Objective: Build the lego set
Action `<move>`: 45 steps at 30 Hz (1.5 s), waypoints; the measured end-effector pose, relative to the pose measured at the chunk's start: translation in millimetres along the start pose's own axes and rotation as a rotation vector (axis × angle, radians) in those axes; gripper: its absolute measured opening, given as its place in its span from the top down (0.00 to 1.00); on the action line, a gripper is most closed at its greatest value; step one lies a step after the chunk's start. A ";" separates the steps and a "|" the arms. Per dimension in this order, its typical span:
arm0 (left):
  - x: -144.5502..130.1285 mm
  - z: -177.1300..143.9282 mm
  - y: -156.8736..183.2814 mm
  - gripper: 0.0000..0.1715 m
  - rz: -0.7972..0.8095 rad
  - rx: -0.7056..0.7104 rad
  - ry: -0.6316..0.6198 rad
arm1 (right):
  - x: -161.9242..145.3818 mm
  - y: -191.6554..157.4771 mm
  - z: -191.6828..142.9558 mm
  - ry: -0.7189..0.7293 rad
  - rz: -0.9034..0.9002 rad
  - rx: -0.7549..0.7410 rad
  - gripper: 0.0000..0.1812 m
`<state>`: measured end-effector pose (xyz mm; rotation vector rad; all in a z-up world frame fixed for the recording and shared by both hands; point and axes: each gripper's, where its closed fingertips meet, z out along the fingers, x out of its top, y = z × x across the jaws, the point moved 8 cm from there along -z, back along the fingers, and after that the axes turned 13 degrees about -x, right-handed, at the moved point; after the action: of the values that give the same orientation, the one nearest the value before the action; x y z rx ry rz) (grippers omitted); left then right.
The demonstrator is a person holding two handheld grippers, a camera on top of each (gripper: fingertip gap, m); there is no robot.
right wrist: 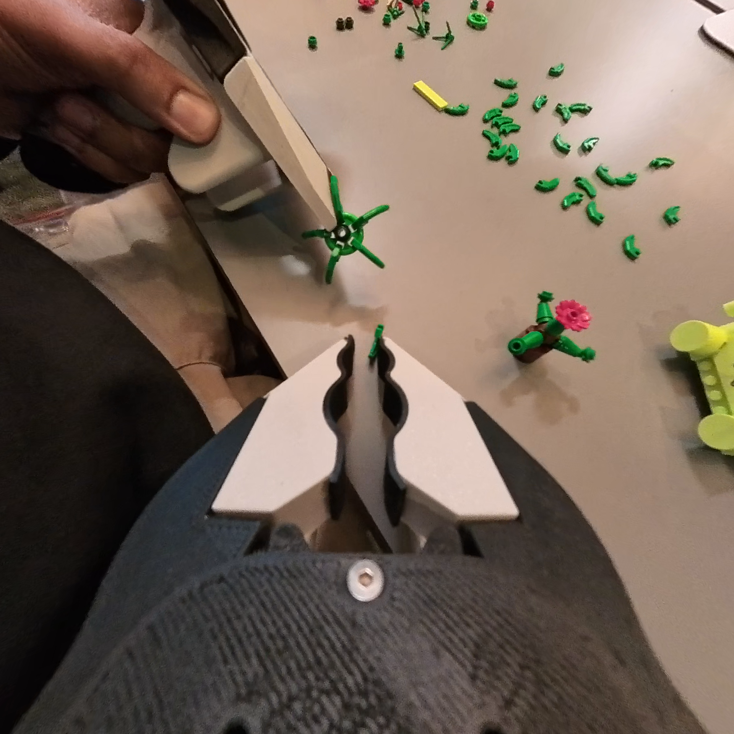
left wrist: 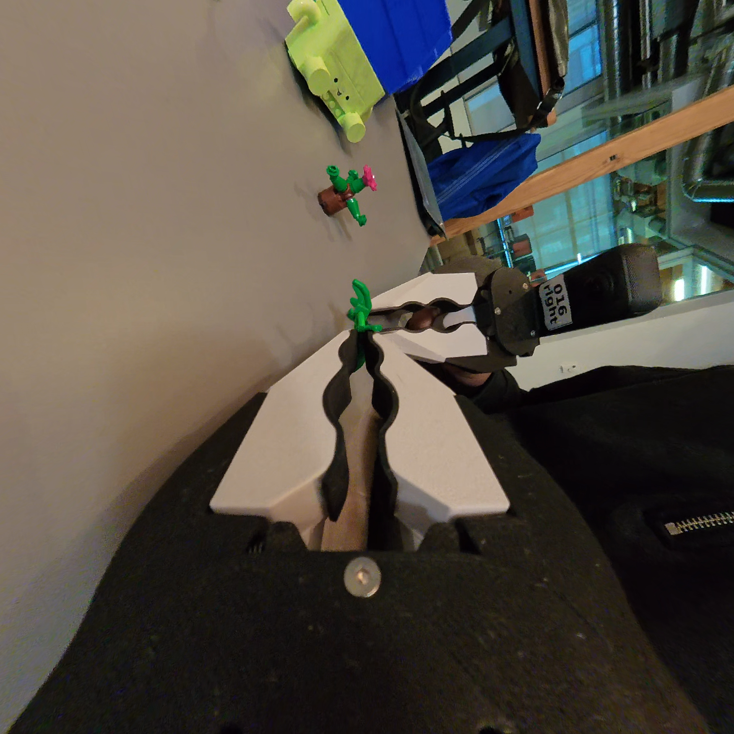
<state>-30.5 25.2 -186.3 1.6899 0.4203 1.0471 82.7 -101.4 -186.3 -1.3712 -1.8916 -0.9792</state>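
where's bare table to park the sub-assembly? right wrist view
Bare grey table lies between the green spoked leaf piece, the scattered curved green pieces and the brown stub with green stems and a pink flower. More lies in front of the lime-yellow block, toward the lower right. It is crowded at the top edge and in the upper right.

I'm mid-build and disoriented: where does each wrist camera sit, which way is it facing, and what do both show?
Left wrist view: behind the left gripper, rolled sideways, facing the table edge and room; jaws pinch a green leaf piece; the right gripper meets it.
Right wrist view: behind the right gripper, looking down at the table; a hand shows.
Shared: the pink-flower assembly and the lime block.
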 end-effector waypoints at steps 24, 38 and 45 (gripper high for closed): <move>20.8 -37.3 12.1 0.79 0.320 0.116 0.030 | 6.6 17.5 -8.9 0.134 0.114 -0.040 0.92; -1.0 -6.6 34.6 0.69 0.768 0.296 -0.175 | 45.3 -3.4 8.2 0.241 -0.030 0.164 0.89; -4.8 -4.8 41.6 0.89 0.839 0.368 -0.231 | 52.6 -4.3 8.8 0.255 -0.071 0.205 1.00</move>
<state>-45.9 8.7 -150.8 2.3729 -0.3109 1.3884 63.1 -67.8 -149.5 -1.0166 -1.8009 -0.9174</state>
